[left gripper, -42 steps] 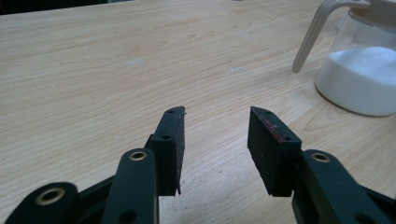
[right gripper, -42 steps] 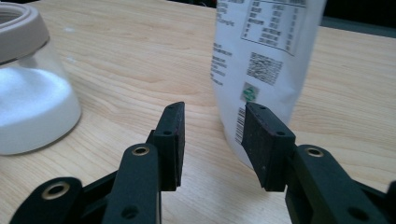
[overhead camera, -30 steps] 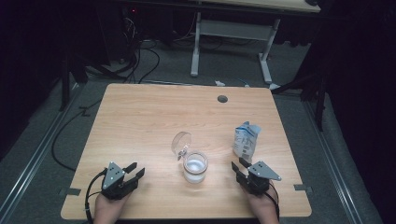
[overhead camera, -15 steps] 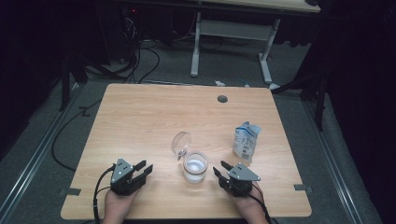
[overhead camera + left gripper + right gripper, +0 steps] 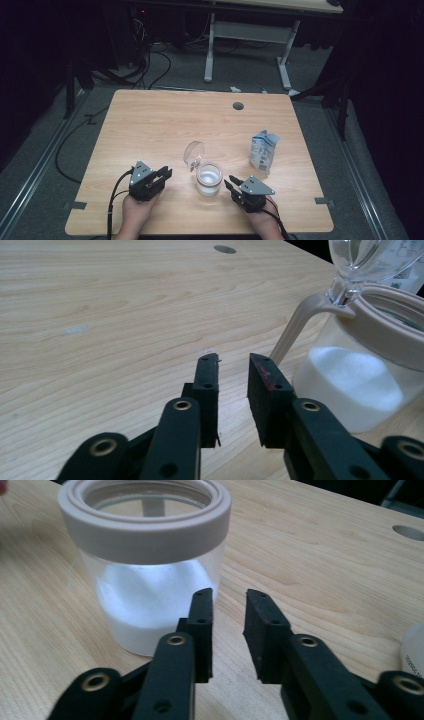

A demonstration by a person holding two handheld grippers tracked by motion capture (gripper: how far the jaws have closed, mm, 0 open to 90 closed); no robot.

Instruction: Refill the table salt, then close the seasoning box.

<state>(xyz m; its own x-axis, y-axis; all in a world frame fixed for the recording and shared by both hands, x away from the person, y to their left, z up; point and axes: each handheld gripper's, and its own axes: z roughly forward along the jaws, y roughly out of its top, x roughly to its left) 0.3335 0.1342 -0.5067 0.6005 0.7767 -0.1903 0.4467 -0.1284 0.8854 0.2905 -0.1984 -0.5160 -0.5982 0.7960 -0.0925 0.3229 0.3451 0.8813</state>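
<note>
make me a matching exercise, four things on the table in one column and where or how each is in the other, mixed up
Things:
1. jar
2. carton
3. round hole
4. jar lid

Places or states:
A. far side of the table, set into the wood
B. between the two grippers, white powder in its lower part
C. hinged open, standing up behind the rim
D. toward the table's right edge, top torn open

Pairs: 1-B, 2-D, 3-A, 4-C
</note>
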